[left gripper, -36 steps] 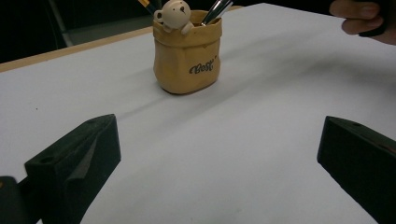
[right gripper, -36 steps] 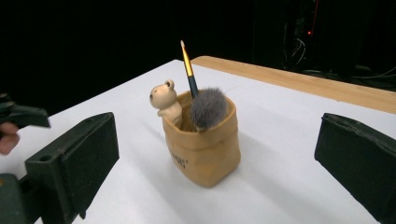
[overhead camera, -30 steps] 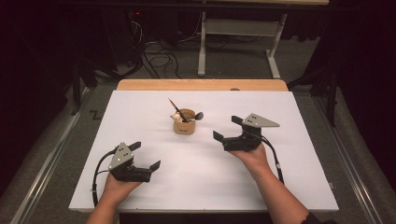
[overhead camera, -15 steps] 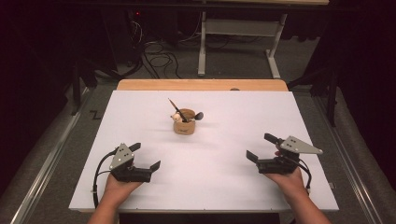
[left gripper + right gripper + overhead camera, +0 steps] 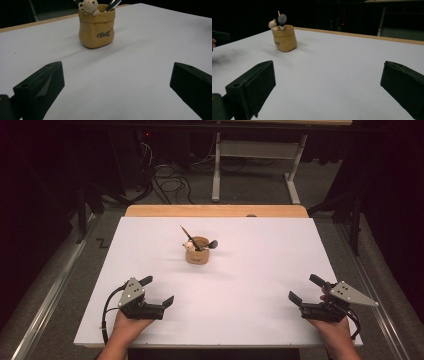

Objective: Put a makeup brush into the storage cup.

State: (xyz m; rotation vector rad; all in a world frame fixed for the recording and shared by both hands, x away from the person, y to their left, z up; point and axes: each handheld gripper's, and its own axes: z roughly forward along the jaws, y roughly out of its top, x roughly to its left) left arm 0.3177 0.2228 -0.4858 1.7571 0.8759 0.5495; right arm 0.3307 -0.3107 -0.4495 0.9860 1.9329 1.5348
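A small tan sack-shaped holder (image 5: 198, 252) with a bear figure on its rim stands mid-table, with a pencil (image 5: 189, 237) and a dark round-ended tool (image 5: 213, 243) sticking out. The same holder (image 5: 96, 24) lies straight ahead in the left gripper view and far left as the holder (image 5: 284, 37) in the right gripper view. My left gripper (image 5: 158, 291) rests open near the front left edge. My right gripper (image 5: 305, 289) is open near the front right corner. Nothing is between either pair of jaws.
The white tabletop (image 5: 260, 260) has a wooden strip (image 5: 215, 210) along its far edge. Beyond it stand a white metal frame (image 5: 255, 165) and loose cables (image 5: 170, 175) on the floor. Dark surroundings flank both sides.
My right gripper has moved from beside the holder back and to the right, down to the front right corner. The left gripper has stayed put.
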